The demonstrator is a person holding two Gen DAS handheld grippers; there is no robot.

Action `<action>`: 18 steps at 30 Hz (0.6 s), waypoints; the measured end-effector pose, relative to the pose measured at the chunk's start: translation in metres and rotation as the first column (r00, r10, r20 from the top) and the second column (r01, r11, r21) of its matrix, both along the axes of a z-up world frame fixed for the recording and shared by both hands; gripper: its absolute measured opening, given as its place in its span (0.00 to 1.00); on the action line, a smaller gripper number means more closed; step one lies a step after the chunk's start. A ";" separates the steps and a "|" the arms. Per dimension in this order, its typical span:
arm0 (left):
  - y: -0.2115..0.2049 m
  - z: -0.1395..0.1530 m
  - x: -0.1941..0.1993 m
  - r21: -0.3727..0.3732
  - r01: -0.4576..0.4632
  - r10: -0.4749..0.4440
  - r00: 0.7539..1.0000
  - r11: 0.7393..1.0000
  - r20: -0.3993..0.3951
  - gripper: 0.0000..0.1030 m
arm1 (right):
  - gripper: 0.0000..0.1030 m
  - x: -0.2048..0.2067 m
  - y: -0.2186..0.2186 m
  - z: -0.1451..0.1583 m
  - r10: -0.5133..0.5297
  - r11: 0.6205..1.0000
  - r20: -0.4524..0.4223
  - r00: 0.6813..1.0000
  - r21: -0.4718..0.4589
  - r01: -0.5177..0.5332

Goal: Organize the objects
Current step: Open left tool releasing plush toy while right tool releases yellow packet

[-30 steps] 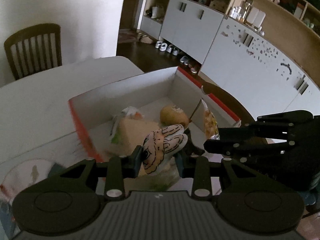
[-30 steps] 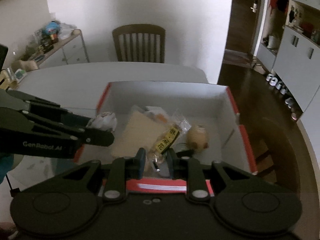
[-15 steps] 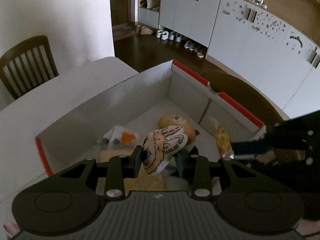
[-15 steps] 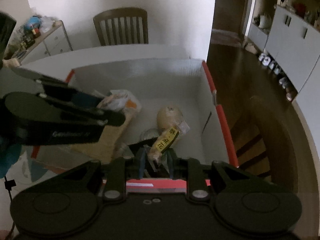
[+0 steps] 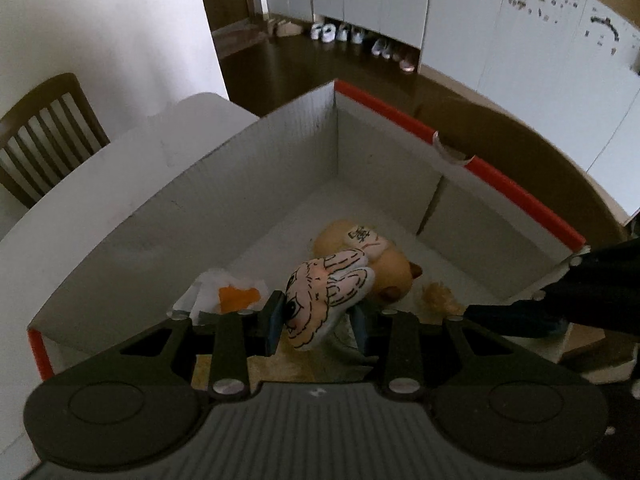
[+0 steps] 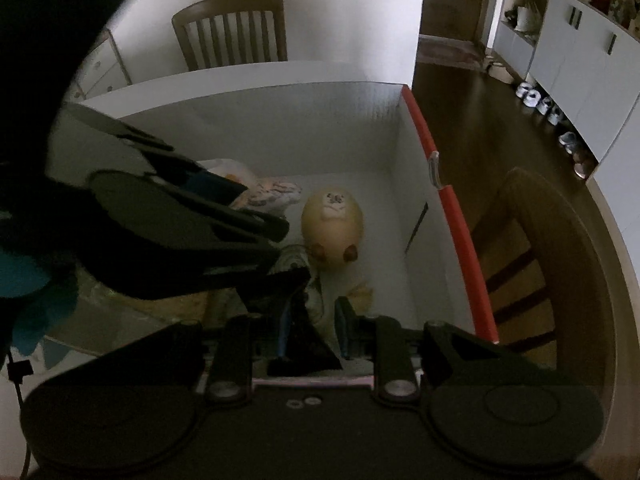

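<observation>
Both claws hang over the box (image 5: 280, 168), each with cargo, so this looks like the drop-off step. The left gripper (image 5: 316, 320) is clenched on a small soft toy (image 5: 324, 296), pale with black line drawing, held above the box floor near the front wall. The right gripper (image 6: 312, 320) is squeezed tight on a thin packet (image 6: 316, 300); it is dark down there, so what the packet holds I cannot tell. On the box floor, just beyond the toy, lies a tan round plush (image 5: 380, 264) with a printed face, and towards the box's left wall a clear bag (image 5: 228, 296) with something orange inside.

Next move, as I read it: lower each load clear of the plush, then let go, one claw at a time, since the two sit close together.

The box stands on a white table (image 5: 120, 168). Beyond the box: a wooden chair (image 6: 232, 28), dark floor, white cabinets (image 5: 480, 20) with shoes (image 5: 360, 40) lined beneath.
</observation>
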State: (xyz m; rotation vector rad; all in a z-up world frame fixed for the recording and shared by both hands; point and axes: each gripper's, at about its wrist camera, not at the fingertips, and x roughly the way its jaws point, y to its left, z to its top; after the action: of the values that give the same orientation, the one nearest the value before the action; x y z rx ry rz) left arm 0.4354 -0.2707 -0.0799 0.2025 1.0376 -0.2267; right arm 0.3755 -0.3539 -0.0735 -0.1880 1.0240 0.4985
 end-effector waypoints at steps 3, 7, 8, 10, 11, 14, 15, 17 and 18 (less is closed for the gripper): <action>-0.001 -0.005 0.004 0.002 -0.001 0.001 1.000 1.000 -0.017 0.33 | 0.26 -0.003 0.000 0.001 0.014 1.000 0.007 1.000 0.004 -0.014; 0.002 -0.009 0.006 -0.006 -0.012 0.012 0.999 1.000 -0.039 0.33 | 0.30 -0.007 0.000 0.003 0.030 1.000 0.016 0.999 0.005 -0.030; 0.002 -0.010 0.006 -0.004 -0.012 0.012 0.999 1.000 -0.038 0.34 | 0.34 -0.006 0.000 0.004 0.030 1.000 0.015 0.999 0.008 -0.031; 0.004 -0.011 0.004 -0.002 -0.014 0.014 0.999 1.000 -0.034 0.40 | 0.38 -0.007 -0.001 0.006 0.024 1.000 0.017 1.000 0.013 -0.024; 0.005 -0.012 0.003 -0.009 -0.017 0.017 0.999 1.000 -0.032 0.48 | 0.39 -0.007 -0.002 0.007 0.023 1.000 0.017 1.000 0.016 -0.023; 0.008 -0.008 -0.003 -0.039 -0.020 0.019 1.000 0.999 -0.016 0.61 | 0.40 -0.007 -0.004 0.009 0.016 1.000 0.018 1.000 0.023 -0.016; 0.009 -0.006 -0.005 -0.044 -0.016 0.016 1.000 0.999 -0.009 0.61 | 0.41 -0.007 -0.004 0.010 0.015 1.000 0.018 1.000 0.025 -0.015; 0.010 -0.002 -0.010 -0.049 -0.011 0.012 1.000 0.999 0.004 0.61 | 0.43 -0.008 -0.004 0.011 0.012 1.000 0.019 1.000 0.028 -0.012; 0.011 0.000 -0.012 -0.051 -0.012 0.012 1.000 0.999 0.010 0.61 | 0.43 -0.008 -0.004 0.013 0.010 0.999 0.021 1.000 0.030 -0.011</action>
State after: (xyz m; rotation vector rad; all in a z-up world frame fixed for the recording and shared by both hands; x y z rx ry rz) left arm 0.4238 -0.2600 -0.0799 0.1514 1.0218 -0.2405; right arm 0.3670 -0.3583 -0.0610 -0.1714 0.9953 0.5203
